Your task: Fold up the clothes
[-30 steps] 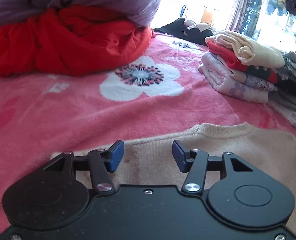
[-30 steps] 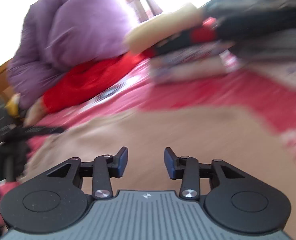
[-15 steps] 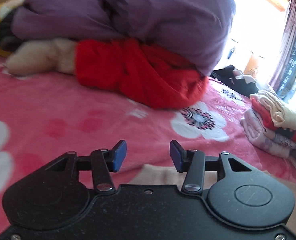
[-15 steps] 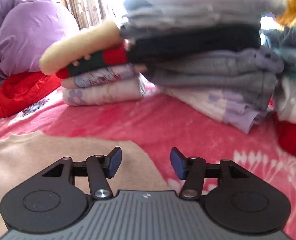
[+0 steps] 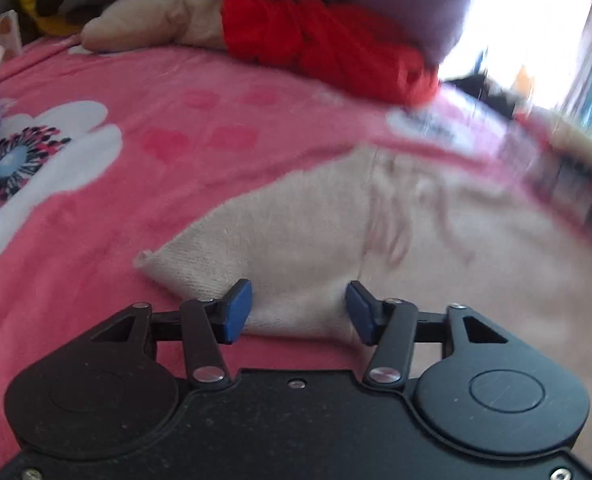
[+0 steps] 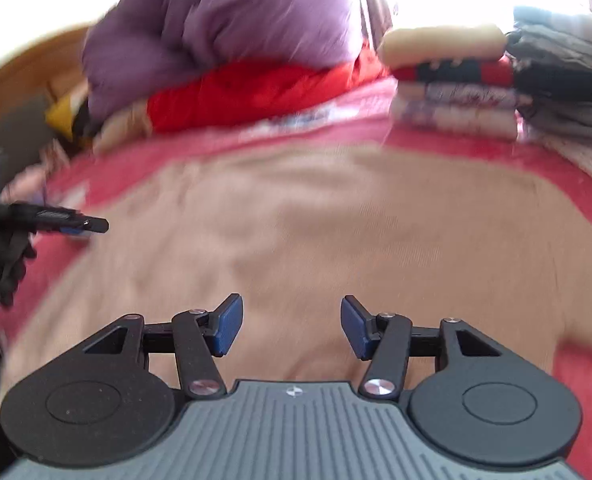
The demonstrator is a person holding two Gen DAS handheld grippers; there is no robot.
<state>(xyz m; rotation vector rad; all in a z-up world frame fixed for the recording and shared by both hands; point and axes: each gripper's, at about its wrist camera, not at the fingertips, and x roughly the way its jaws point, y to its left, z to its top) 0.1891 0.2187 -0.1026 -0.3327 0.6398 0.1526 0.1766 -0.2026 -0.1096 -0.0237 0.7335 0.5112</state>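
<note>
A beige knit sweater point(image 6: 335, 232) lies spread flat on the pink flowered blanket point(image 5: 176, 120). In the left wrist view its pointed left corner point(image 5: 224, 256) reaches toward me, and my left gripper point(image 5: 297, 304) hovers over that edge. Its jaws are opening, and the fabric lies loose below the blue pads point(image 5: 238, 312), not pinched. My right gripper point(image 6: 292, 316) stands open above the sweater's near middle with nothing between its fingers. In the right wrist view the left gripper point(image 6: 92, 225) shows at the sweater's left edge, carried by a black-gloved hand point(image 6: 8, 256).
A red garment point(image 5: 319, 44) and a purple duvet point(image 6: 236, 20) are heaped at the back of the bed. Stacks of folded clothes point(image 6: 455, 92) stand at the back right. A beige cushion-like bundle point(image 5: 156, 20) lies at the back left.
The left gripper has swung left along the bed and now sits over the sweater's corner. The right gripper has swung back from the folded stacks to over the sweater, with its jaws a little wider.
</note>
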